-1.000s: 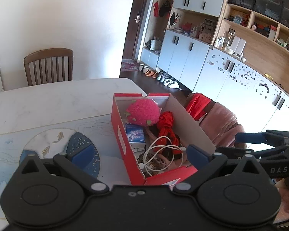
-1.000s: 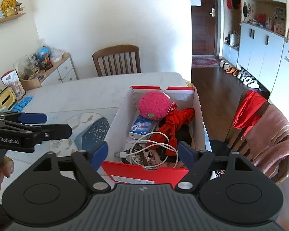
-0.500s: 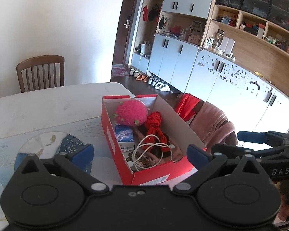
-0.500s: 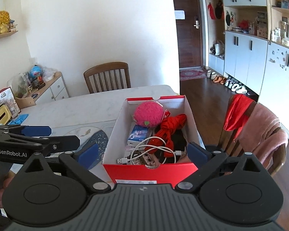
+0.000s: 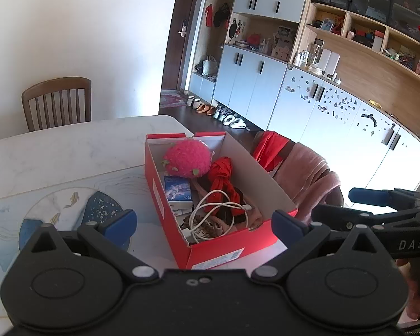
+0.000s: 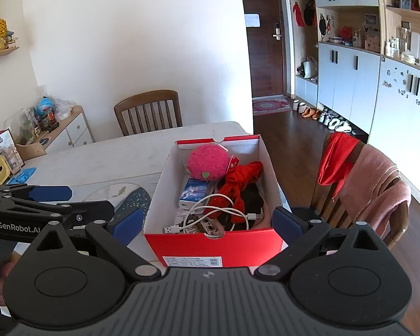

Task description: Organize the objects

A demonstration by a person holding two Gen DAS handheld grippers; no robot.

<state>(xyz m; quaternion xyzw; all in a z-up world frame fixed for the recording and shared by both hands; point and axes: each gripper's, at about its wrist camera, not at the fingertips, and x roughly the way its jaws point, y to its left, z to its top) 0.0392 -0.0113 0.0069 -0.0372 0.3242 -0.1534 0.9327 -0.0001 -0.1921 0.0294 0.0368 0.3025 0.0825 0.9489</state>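
Red shoebox (image 6: 212, 247), lid off, standing near the desk (image 6: 103, 156) edge closest to the cameras, beside the patterned mat (image 5: 70, 204).

Contents:
- pink plush ball (image 6: 208, 161) at the far end;
- red cloth (image 6: 239, 182), knotted, beside the ball;
- small blue-printed box (image 6: 194, 191) against the left wall;
- white cable (image 6: 210, 215), coiled, on top of dark fabric at the near end.

Left gripper (image 5: 204, 222): jaws released, spread wide, nothing between the pads; held above the near end of the shoebox.

Right gripper (image 6: 207, 221): jaws have just been opening and stand wide, empty; the shoebox's near end shows between them, pads clear of its walls.

Chair (image 6: 372, 184) draped with pink and red cloth, off the desk's right edge.
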